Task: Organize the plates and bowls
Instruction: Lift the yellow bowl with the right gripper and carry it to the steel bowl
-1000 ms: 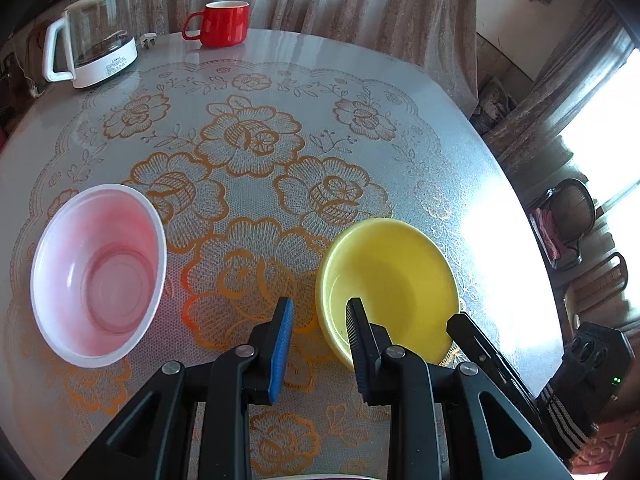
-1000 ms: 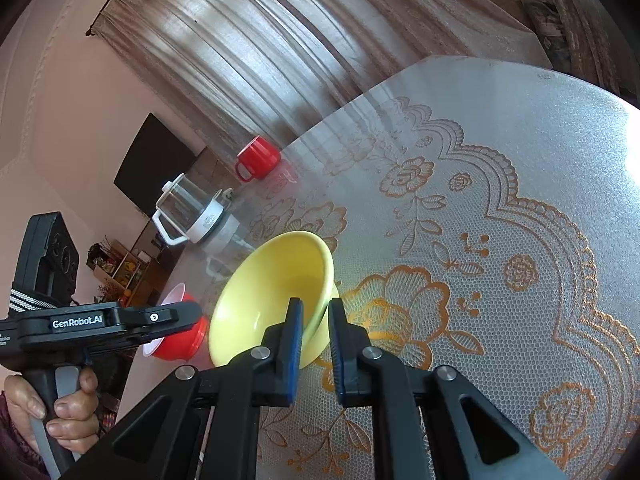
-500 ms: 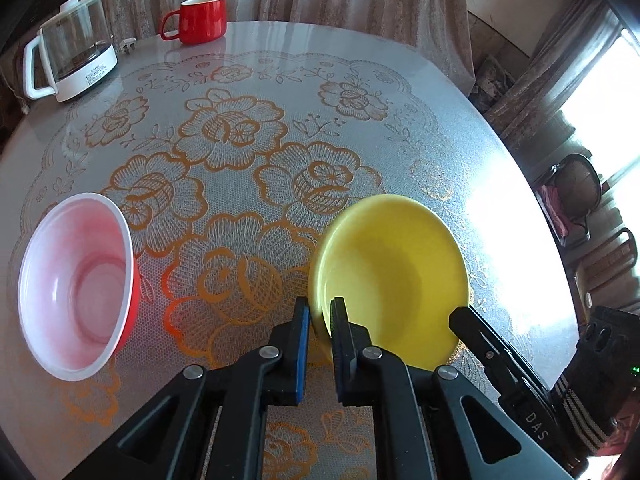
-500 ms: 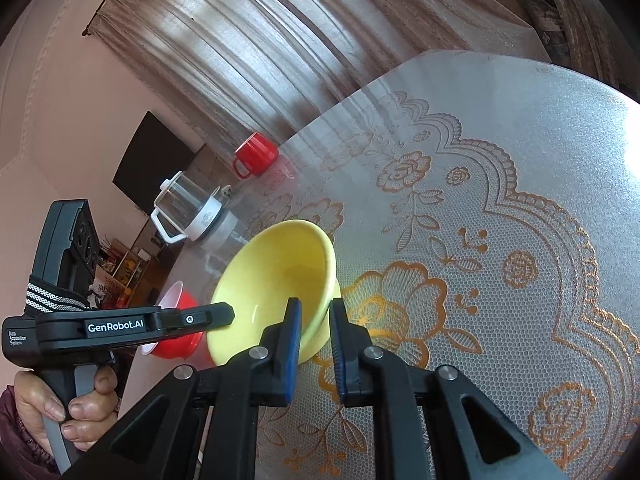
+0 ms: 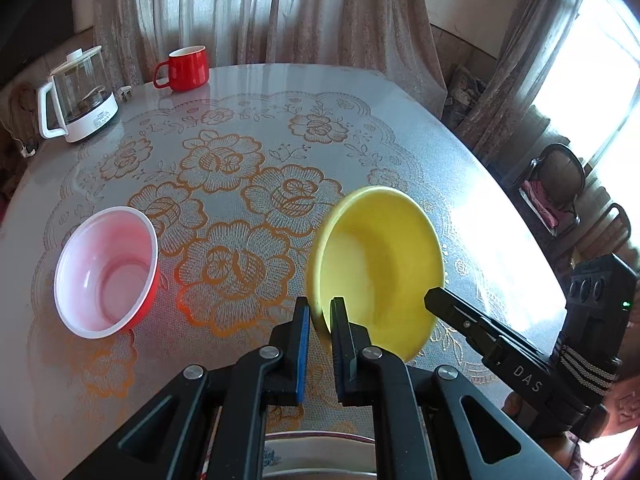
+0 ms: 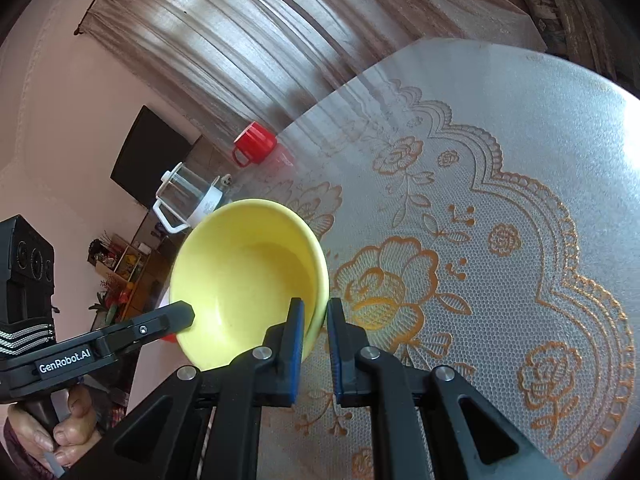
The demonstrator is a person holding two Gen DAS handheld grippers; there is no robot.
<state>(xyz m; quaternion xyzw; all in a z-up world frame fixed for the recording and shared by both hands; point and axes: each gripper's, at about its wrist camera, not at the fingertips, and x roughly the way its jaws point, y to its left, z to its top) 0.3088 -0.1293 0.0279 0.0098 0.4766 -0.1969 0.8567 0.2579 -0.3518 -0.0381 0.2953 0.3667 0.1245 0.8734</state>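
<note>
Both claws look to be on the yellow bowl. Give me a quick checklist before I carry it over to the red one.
1. Left claw clamped on the rim of the yellow bowl: ok.
2. Right claw clamped on the opposite rim: ok.
3. Bowl clear of the table: cannot tell; it is tilted, its underside hidden.
4. Yellow bowl empty: ok.
5. Red bowl upright, empty, ready to take it: ok.
6. Path between the bowls free: ok; red mug and kettle stand at the far edge.
</note>
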